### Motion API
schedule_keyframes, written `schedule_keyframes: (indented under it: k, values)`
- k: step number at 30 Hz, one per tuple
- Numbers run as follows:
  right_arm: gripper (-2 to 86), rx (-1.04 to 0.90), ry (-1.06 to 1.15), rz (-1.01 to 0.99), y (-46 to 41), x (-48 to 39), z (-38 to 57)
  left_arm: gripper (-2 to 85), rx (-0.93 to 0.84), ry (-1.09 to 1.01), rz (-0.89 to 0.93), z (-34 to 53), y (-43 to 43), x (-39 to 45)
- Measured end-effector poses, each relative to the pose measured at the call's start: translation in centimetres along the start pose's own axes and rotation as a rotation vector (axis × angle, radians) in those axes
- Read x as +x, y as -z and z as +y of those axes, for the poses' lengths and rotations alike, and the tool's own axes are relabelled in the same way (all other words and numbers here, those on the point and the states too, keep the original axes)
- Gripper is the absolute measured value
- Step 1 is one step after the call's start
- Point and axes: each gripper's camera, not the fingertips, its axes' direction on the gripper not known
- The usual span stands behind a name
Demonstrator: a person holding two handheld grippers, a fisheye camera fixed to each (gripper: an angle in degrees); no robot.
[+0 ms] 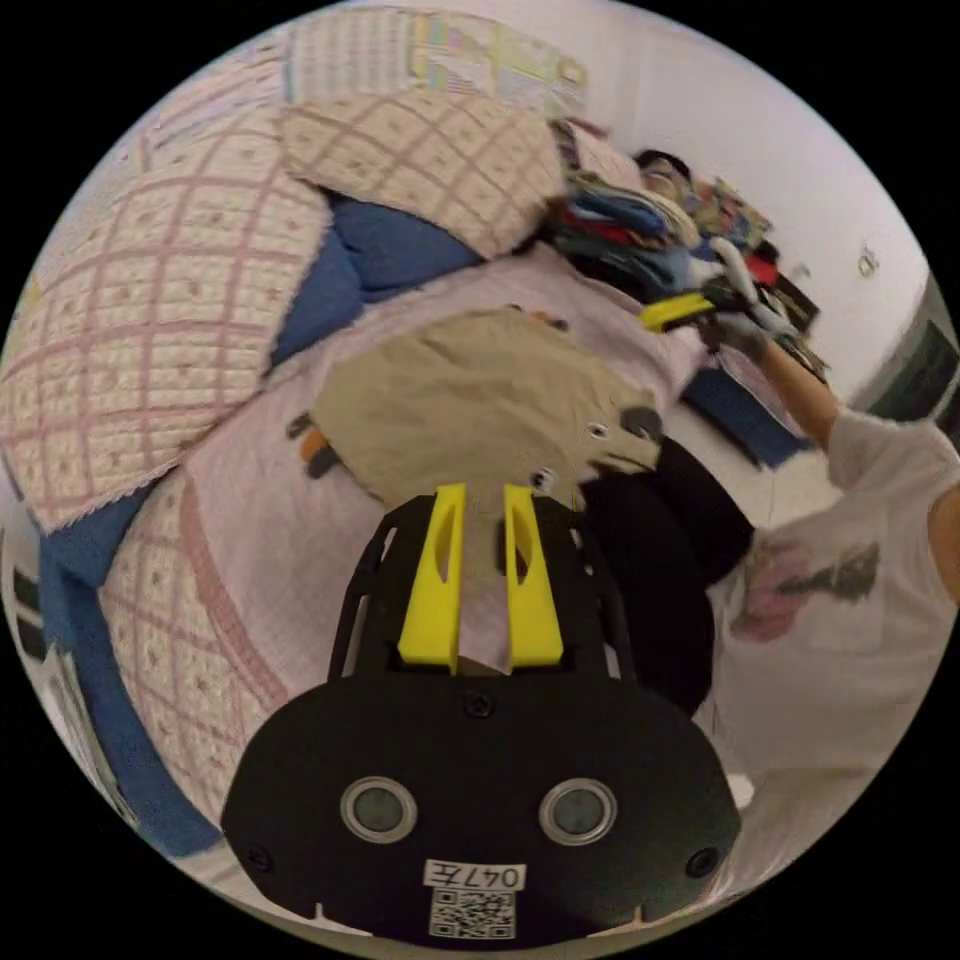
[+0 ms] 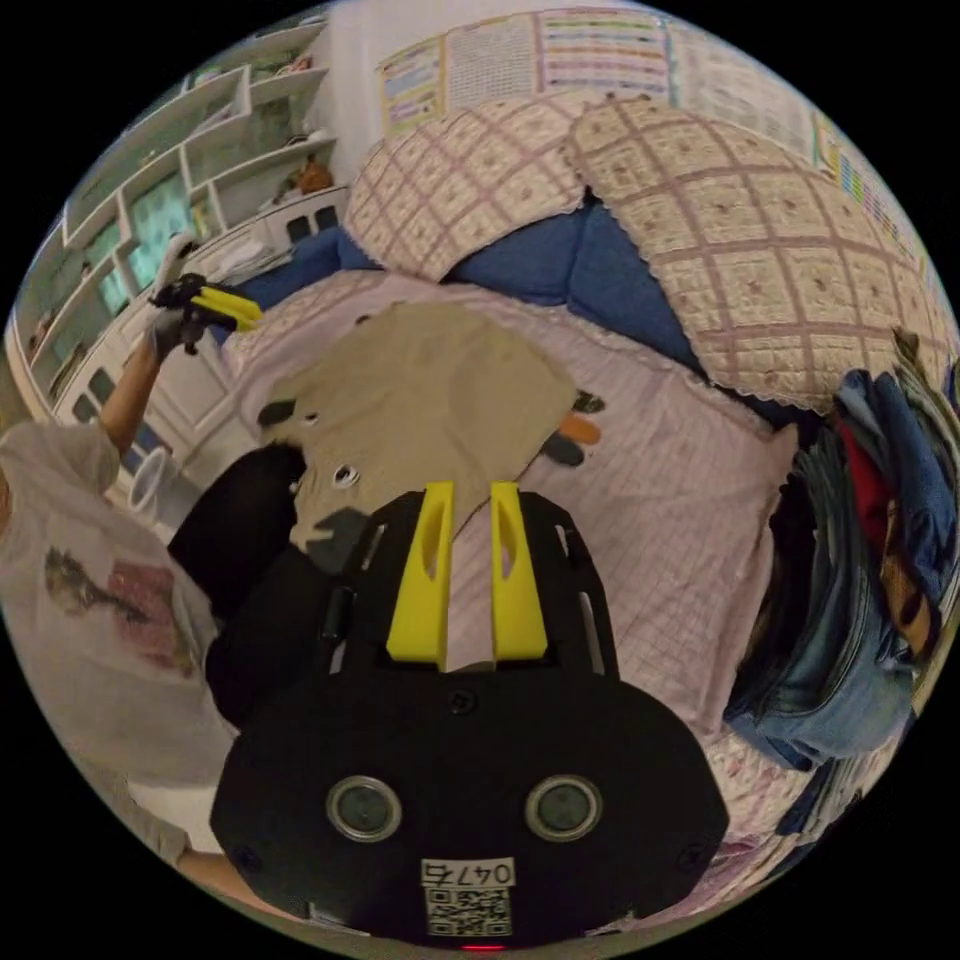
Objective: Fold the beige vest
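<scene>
1. Left gripper view: beige vest [image 1: 470, 400] lies spread on the pink sheet [image 1: 250, 520], part hanging over the near edge.
2. Left gripper [image 1: 481, 520] jaws slightly apart, holding nothing.
3. Right gripper [image 2: 466, 515] same, raised, nothing held.
4. Risk: the overhanging edge could slide off; a one-sided grab would bunch the fabric.

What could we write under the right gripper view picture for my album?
Beige vest spread on a pink quilted sofa, right gripper open above it.

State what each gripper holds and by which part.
Nothing: the left gripper and right gripper hang open above the flat beige fabric vest, jaws gripping no cloth.
</scene>
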Motion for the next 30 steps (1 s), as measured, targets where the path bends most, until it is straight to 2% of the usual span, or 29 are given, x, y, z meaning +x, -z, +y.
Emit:
schedule_keyframes:
  k: [3, 6, 11, 16, 19, 21, 26, 28, 30]
  values:
    - [3.3, -0.044, -0.016, 0.07, -4.5, 2.9, -4.1, 8.9, -0.1, 0.13, -0.128, -5.0, -5.5, -6.7]
    - [4.3, -0.142, -0.08, 0.103, -10.0, 6.7, -6.4, 10.0, -0.148, 0.26, -0.006, -8.4, -11.4, -12.0]
    - [6.2, -0.089, -0.357, -0.091, -16.0, 14.3, -5.2, 11.2, -0.082, 0.417, 0.082, -12.3, -15.9, -17.2]
    - [3.7, -0.064, -0.36, -0.206, -20.1, 15.3, -5.3, 10.7, -0.117, 0.451, 0.16, -16.0, -20.2, -18.7]
    - [0.8, -0.093, -0.3, -0.096, -21.4, 13.8, -5.8, 6.0, -0.101, 0.378, 0.104, -17.7, -20.6, -16.8]
    - [0.2, -0.07, -0.237, 0.0, -21.3, 12.6, -6.3, 3.1, -0.025, 0.33, 0.048, -19.0, -19.4, -15.3]
    - [0.4, -0.048, -0.136, 0.259, -22.3, 10.6, -8.3, 2.2, 0.116, 0.224, -0.128, -23.4, -16.9, -12.0]
    - [1.2, -0.062, -0.126, 0.326, -23.7, 10.5, -8.7, 2.8, 0.111, 0.215, -0.209, -25.5, -17.7, -11.1]
    - [3.3, -0.122, -0.165, 0.374, -25.6, 10.6, -8.8, 4.9, 0.045, 0.295, -0.296, -27.4, -19.9, -11.0]
